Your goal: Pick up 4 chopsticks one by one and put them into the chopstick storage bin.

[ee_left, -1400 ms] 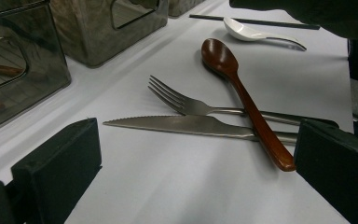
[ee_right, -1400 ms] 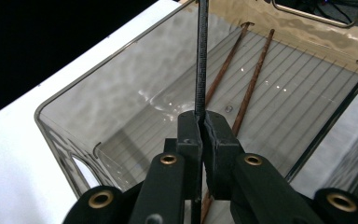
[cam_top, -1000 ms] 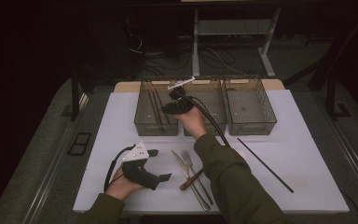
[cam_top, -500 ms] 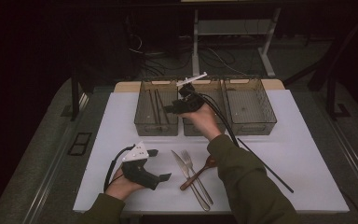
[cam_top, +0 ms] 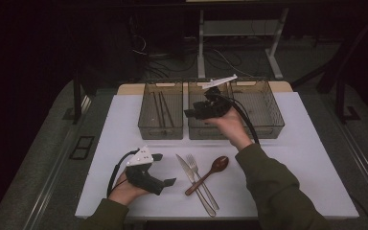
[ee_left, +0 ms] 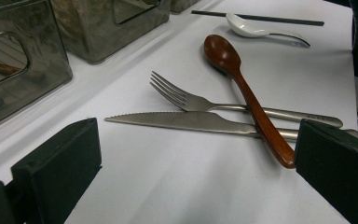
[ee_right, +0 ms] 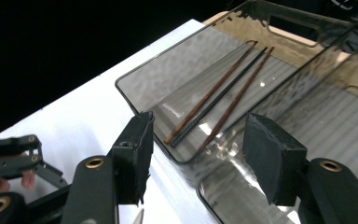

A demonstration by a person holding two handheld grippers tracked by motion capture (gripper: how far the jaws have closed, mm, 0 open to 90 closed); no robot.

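My right gripper (cam_top: 192,114) hovers over the middle clear bin (cam_top: 206,132) and points left at the left bin (cam_top: 160,132). Its jaws have just been opening and stand open (ee_right: 198,158) with nothing between them. Beyond them, several brown and black chopsticks (ee_right: 219,100) lie in the left bin (ee_right: 121,88). At the table's front left my left gripper (cam_top: 165,169) rests open on the white top. It faces a knife (ee_left: 191,122), a fork (ee_left: 205,102) and a wooden spoon (ee_left: 242,84) lying crossed a short way ahead of its jaws.
A third clear bin (cam_top: 268,129) stands at the back right. In the left gripper view, a white spoon (ee_left: 261,30) and a black chopstick (ee_left: 261,18) lie farther out on the white table (cam_top: 124,124). Dark floor and cables lie behind it.
My right gripper has risen and moved right, from between the left and middle bins to over the middle bin. The left gripper has stayed put.
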